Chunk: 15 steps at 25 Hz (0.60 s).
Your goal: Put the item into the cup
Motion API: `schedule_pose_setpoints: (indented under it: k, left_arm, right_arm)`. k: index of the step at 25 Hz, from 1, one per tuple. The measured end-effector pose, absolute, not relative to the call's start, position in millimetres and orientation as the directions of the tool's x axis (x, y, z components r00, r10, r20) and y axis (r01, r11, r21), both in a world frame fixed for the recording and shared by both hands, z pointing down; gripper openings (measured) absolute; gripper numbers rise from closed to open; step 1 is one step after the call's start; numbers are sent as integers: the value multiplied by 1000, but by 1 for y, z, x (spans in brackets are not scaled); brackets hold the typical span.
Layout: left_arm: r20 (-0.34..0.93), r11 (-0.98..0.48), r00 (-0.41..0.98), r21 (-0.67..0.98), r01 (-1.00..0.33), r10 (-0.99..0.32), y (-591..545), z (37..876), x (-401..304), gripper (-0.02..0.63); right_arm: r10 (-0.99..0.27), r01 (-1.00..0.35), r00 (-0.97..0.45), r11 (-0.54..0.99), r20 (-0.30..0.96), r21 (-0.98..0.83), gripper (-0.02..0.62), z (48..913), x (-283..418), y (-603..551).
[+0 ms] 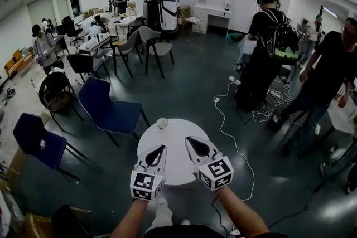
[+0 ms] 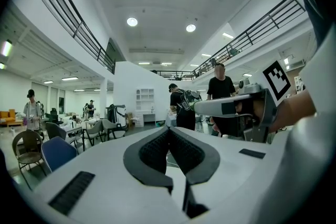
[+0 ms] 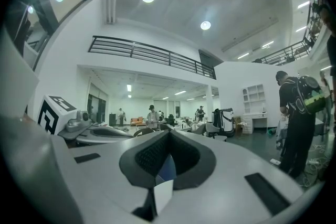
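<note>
A small pale cup (image 1: 162,123) stands upright at the far edge of the round white table (image 1: 172,167). Both grippers hover over the table's near half and point toward the cup. My left gripper (image 1: 161,148) has its jaws closed tip to tip, and the left gripper view (image 2: 169,128) shows nothing between them. To its right, my right gripper (image 1: 189,140) is shut too, and its own view (image 3: 169,132) shows its pads meeting with nothing held. No loose item shows on the table or in either gripper.
Two blue chairs (image 1: 110,109) (image 1: 39,140) stand left of the table. A white cable (image 1: 225,120) runs across the dark floor on the right. People (image 1: 268,58) stand at the right, with more chairs and desks (image 1: 128,42) at the back left.
</note>
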<state>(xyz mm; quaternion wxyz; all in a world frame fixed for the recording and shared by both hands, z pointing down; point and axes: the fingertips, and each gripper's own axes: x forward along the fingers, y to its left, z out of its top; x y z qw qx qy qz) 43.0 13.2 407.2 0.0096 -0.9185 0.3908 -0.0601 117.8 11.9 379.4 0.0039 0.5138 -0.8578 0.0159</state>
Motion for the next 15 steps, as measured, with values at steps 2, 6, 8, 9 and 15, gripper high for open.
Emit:
schedule_pose_setpoints:
  k: [2, 6, 8, 9, 15]
  left_arm:
    - [102, -693, 686, -67, -718, -720, 23, 404, 48, 14]
    - [96, -691, 685, -73, -719, -722, 39, 398, 53, 14]
    - [95, -692, 685, -76, -718, -722, 44, 393, 55, 14]
    - [95, -692, 685, -78, -718, -722, 47, 391, 57, 14]
    - [93, -690, 684, -88, -718, -723, 57, 384, 56, 14]
  right_arm:
    - [-880, -881, -474, 473, 19, -23, 18, 376, 123, 23]
    - [-880, -880, -475, 475, 18, -21, 18, 372, 127, 38]
    - [-879, -879, -477, 476, 18, -17, 18, 369, 128, 42]
    - [-878, -878, -478, 478, 18, -16, 18, 367, 129, 45]
    - [-874, -874, -486, 486, 10, -14, 18, 359, 127, 55]
